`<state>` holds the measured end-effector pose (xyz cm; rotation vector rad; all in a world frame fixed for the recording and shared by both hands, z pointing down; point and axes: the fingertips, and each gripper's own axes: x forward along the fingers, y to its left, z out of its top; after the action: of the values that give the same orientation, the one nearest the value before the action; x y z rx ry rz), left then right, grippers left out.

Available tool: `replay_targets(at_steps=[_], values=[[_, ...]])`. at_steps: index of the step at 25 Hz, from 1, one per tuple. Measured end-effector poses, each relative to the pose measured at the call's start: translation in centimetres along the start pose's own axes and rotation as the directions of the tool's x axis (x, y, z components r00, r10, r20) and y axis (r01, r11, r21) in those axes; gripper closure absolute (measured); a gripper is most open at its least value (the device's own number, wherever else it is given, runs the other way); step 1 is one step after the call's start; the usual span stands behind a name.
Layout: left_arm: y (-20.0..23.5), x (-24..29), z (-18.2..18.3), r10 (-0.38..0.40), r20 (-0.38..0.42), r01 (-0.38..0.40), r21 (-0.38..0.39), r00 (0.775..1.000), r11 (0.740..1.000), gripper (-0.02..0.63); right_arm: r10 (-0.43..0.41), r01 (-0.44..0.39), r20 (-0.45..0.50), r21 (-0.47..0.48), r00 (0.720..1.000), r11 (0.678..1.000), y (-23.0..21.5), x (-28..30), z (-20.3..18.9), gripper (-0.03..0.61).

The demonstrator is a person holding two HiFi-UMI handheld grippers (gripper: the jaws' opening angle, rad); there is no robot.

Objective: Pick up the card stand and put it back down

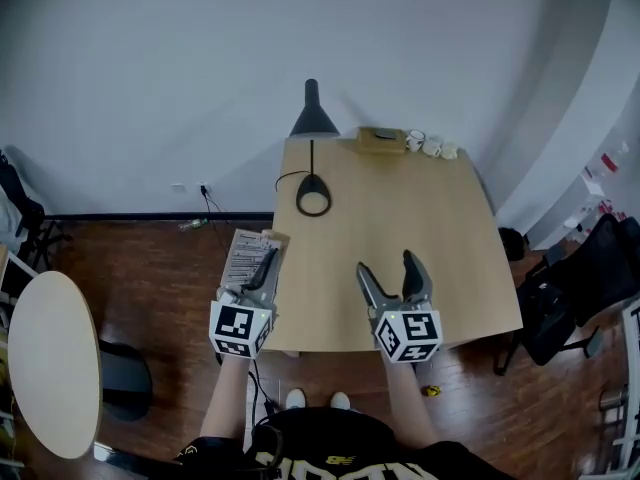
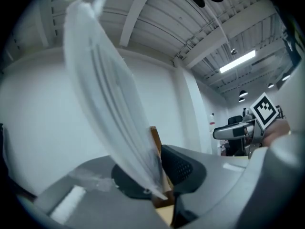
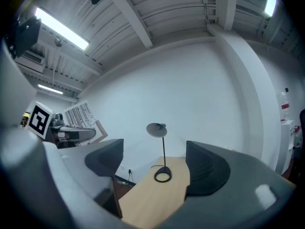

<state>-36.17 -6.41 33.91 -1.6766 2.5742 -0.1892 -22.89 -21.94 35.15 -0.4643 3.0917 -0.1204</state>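
Note:
The card stand (image 1: 250, 254) is a clear sheet holder with a printed card and a wooden foot. It is held off the left edge of the wooden table (image 1: 440, 268), tilted. My left gripper (image 1: 268, 264) is shut on it. In the left gripper view the clear sheet (image 2: 107, 104) rises up and to the left from between the jaws, with the wooden foot (image 2: 154, 140) behind it. My right gripper (image 1: 388, 266) hovers over the table's front part, jaws open with nothing between them. The right gripper view shows only bare tabletop (image 3: 155, 197) between its fingers (image 3: 205, 168).
A black desk lamp (image 1: 313, 158) stands at the table's far left, also in the right gripper view as the lamp (image 3: 162, 149). A flat box (image 1: 382, 140) and small cups (image 1: 432, 148) sit on the far edge. A round white table (image 1: 50, 363) is at left, a dark chair (image 1: 575, 293) at right.

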Motion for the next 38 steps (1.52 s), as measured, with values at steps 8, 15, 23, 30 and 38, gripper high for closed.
replay_targets(at_steps=[8,15,23,30,38], values=[[-0.2,-1.6,-0.9,0.112,-0.001,-0.112,0.010,0.994,0.994,0.555,-0.093,0.094,0.007,-0.020,0.996,0.995,-0.4,-0.9,-0.4,0.212],[-0.7,-2.3,-1.1,0.118,0.008,-0.118,0.002,0.993,0.993,0.554,-0.100,0.100,0.008,-0.027,0.995,0.995,0.0,-1.3,-0.4,0.225],[-0.9,-3.2,-1.0,0.108,0.036,-0.108,-0.009,0.994,0.994,0.555,-0.097,0.097,-0.014,-0.031,0.995,0.995,0.8,-2.1,-1.2,0.225],[-2.2,-2.3,-1.7,0.040,0.011,-0.040,-0.010,0.999,0.999,0.555,-0.116,0.115,-0.045,-0.018,0.992,0.993,0.2,-2.9,-2.5,0.229],[-5.7,0.4,-2.5,-0.080,-0.004,0.080,-0.019,0.997,0.997,0.554,-0.241,0.241,-0.072,-0.006,0.968,0.971,-3.5,-6.8,-3.7,0.230]])
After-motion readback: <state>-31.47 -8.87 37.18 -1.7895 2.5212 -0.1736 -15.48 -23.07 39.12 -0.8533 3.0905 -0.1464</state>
